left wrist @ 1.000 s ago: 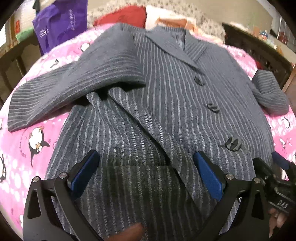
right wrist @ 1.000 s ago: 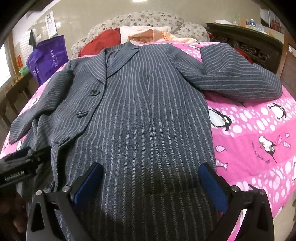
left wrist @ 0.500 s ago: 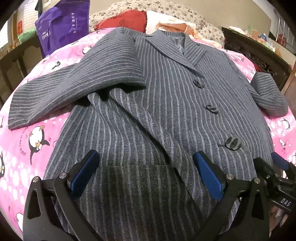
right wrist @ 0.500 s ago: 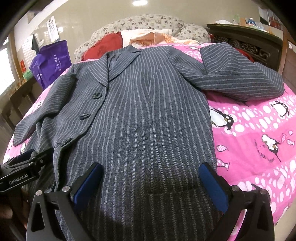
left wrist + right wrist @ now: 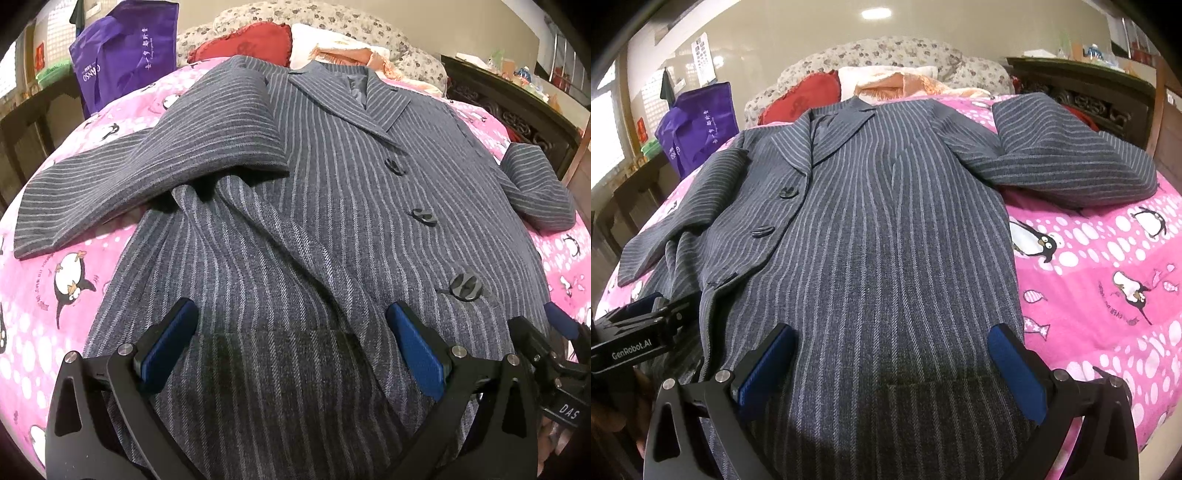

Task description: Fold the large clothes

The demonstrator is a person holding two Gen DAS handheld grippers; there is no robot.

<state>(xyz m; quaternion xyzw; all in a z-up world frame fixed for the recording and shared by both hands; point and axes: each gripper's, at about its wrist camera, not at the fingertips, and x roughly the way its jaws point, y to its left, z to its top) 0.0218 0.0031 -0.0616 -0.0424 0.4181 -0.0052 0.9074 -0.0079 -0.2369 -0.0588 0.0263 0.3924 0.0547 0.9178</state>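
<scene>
A grey pinstriped coat point(image 5: 332, 206) point(image 5: 886, 229) lies face up on a bed, collar toward the far end, three dark buttons down its front. One sleeve point(image 5: 147, 173) stretches out to the left over the bedcover; the other sleeve point(image 5: 1063, 158) is bent out to the right. My left gripper point(image 5: 291, 339) hovers open over the coat's lower left front near a pocket. Over the lower right front, my right gripper point(image 5: 894, 362) is open too, with nothing between its blue pads. Each gripper shows at the edge of the other's view.
The pink penguin-print bedcover point(image 5: 1108, 266) point(image 5: 48, 295) lies under the coat. A red cushion point(image 5: 243, 40), pale pillows and an orange cloth point(image 5: 897, 81) sit at the head. A purple bag point(image 5: 125, 51) stands at the left, dark carved wooden furniture point(image 5: 1089, 92) at the right.
Both views have tilted up and drawn back slightly, showing more of the headboard and wall. The coat has not moved and both grippers stay open.
</scene>
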